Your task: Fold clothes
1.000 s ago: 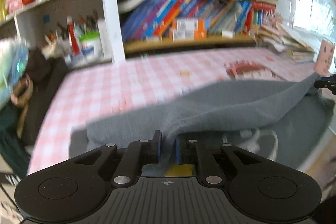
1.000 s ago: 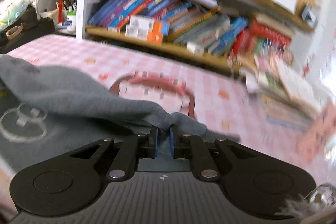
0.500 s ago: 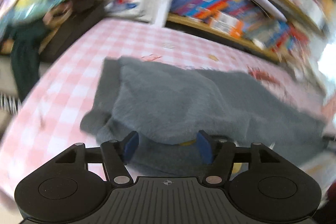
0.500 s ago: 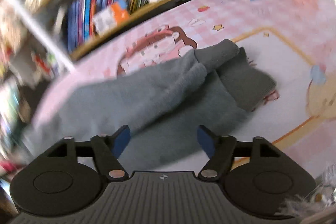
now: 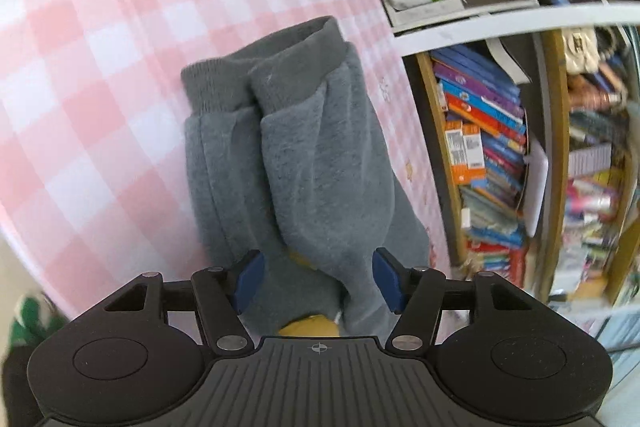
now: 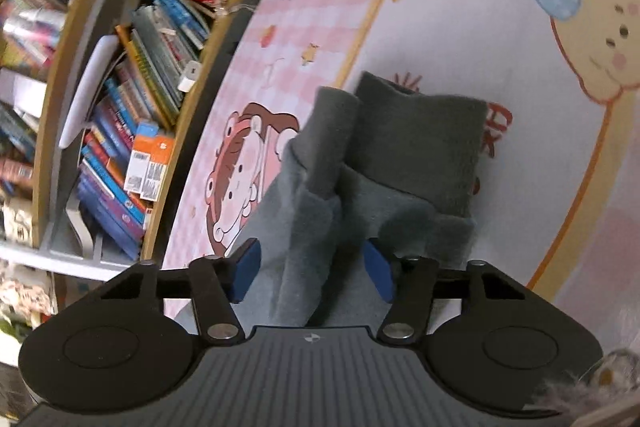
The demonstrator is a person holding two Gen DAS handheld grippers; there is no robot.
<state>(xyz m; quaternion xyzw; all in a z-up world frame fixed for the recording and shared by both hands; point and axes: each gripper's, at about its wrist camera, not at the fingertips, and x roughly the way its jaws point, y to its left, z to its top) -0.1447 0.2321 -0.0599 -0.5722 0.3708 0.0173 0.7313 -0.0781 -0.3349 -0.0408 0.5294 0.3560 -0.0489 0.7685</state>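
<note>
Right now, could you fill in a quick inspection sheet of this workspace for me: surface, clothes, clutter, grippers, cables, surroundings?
Surface: pink checked tablecloth, with cartoon prints at the right gripper's end.
Job's things: grey garment lying folded lengthwise, ribbed cuffs side by side; something yellow shows under it.
Clutter: nothing seen on the cloth beside the garment.
Grippers: left gripper open over the garment; right gripper open over its other end, holding nothing.
Cables: nothing seen.
Surroundings: bookshelf packed with books along the table's edge.
</note>
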